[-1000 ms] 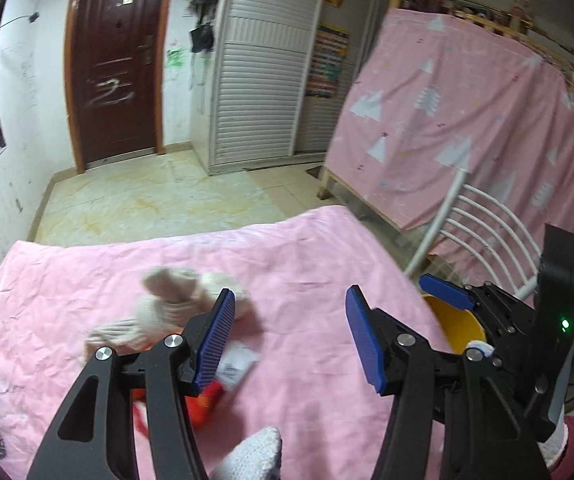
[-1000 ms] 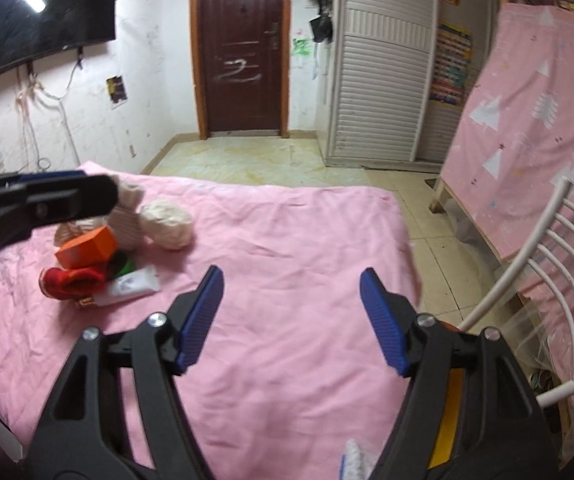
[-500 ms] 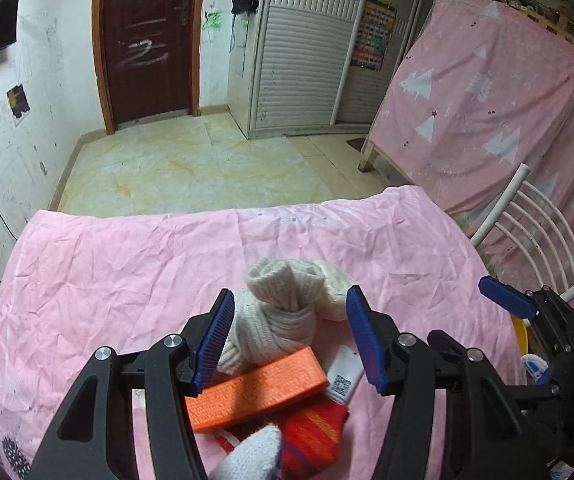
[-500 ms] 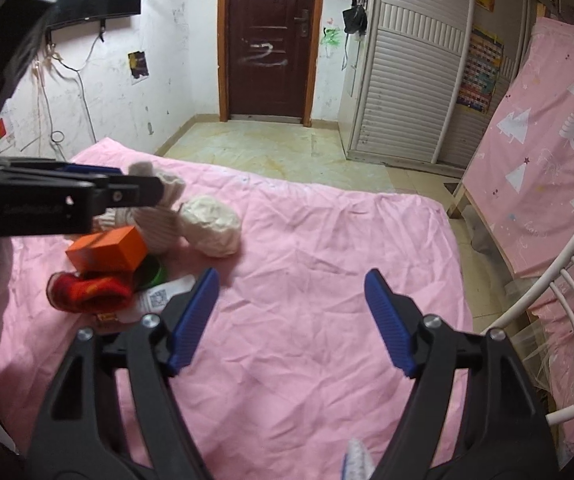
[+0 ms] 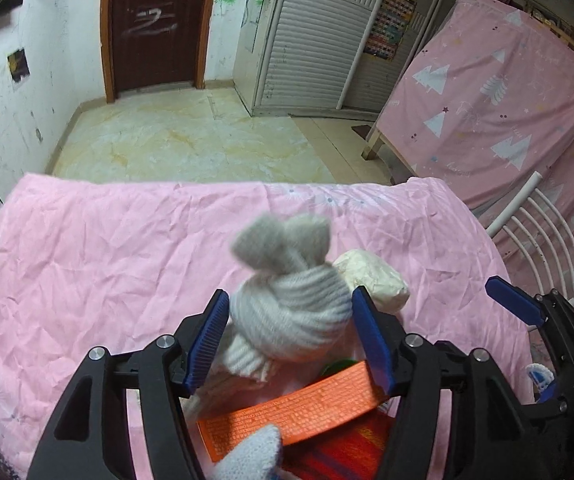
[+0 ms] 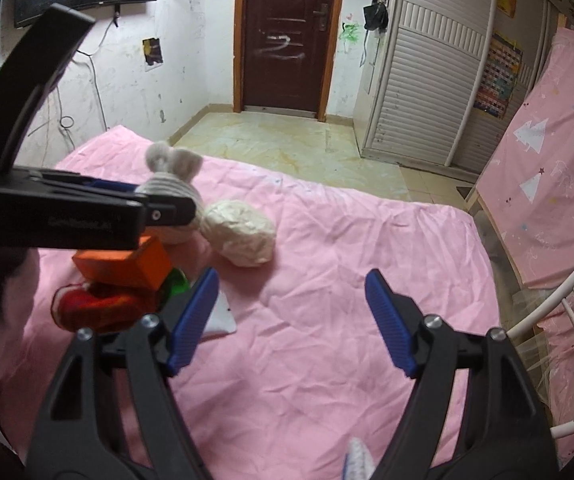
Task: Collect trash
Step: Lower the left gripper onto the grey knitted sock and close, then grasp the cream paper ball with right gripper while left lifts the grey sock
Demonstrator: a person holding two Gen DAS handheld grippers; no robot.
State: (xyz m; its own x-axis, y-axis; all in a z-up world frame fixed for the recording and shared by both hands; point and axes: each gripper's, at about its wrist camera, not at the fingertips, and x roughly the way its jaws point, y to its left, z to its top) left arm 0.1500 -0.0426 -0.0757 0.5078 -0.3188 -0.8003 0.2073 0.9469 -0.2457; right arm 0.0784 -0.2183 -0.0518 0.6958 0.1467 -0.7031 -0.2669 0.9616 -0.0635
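Note:
A knotted grey-white knit sock bundle (image 5: 287, 304) sits on the pink bedsheet (image 5: 107, 264), and my left gripper (image 5: 289, 340) is open around it, one blue pad on each side. The bundle also shows in the right wrist view (image 6: 173, 176). Beside it lie a crumpled white paper ball (image 5: 375, 280) (image 6: 241, 236), an orange box (image 5: 295, 412) (image 6: 127, 264), a red packet (image 6: 99, 304), a green item (image 6: 177, 282) and a white sachet (image 6: 219, 316). My right gripper (image 6: 291, 320) is open and empty, above bare sheet right of the pile.
A white metal chair back (image 6: 559, 320) stands at the bed's right edge. A pink tree-print curtain (image 5: 507, 92) hangs at the right. Tiled floor (image 5: 191, 140), a dark door (image 6: 287, 36) and a slatted wardrobe (image 5: 319, 36) lie beyond the bed.
My left gripper has moved forward over the pile, so the sock bundle now sits between its pads. My right gripper has shifted a little closer to the pile.

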